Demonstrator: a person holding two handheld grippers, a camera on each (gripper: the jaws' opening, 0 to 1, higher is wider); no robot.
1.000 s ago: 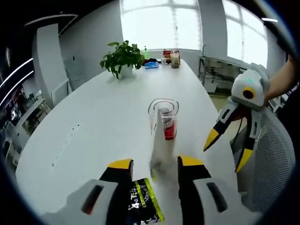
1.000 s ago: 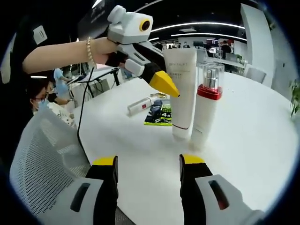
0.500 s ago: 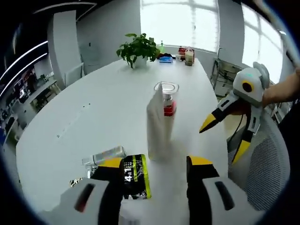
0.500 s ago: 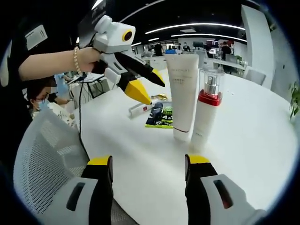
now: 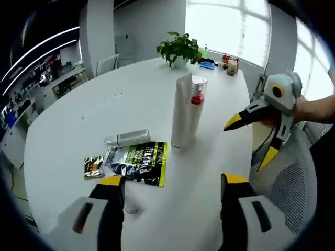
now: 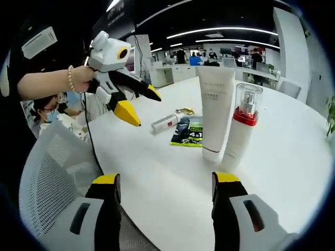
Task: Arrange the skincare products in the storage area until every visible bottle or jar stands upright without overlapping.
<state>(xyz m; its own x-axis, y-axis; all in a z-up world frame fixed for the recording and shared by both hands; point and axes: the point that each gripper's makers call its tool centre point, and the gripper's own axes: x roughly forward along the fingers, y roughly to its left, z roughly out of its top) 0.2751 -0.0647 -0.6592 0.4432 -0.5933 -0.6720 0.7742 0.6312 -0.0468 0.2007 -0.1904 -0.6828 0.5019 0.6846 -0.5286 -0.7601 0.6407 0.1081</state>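
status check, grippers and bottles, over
Left gripper and right gripper open, empty, off the table. White tube and pump bottle upright, side by side. Small bottle lying flat by the green sachet. Nothing blocking it.

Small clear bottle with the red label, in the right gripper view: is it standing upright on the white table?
No: the small clear bottle lies on its side on the white table, beside the green sachet.
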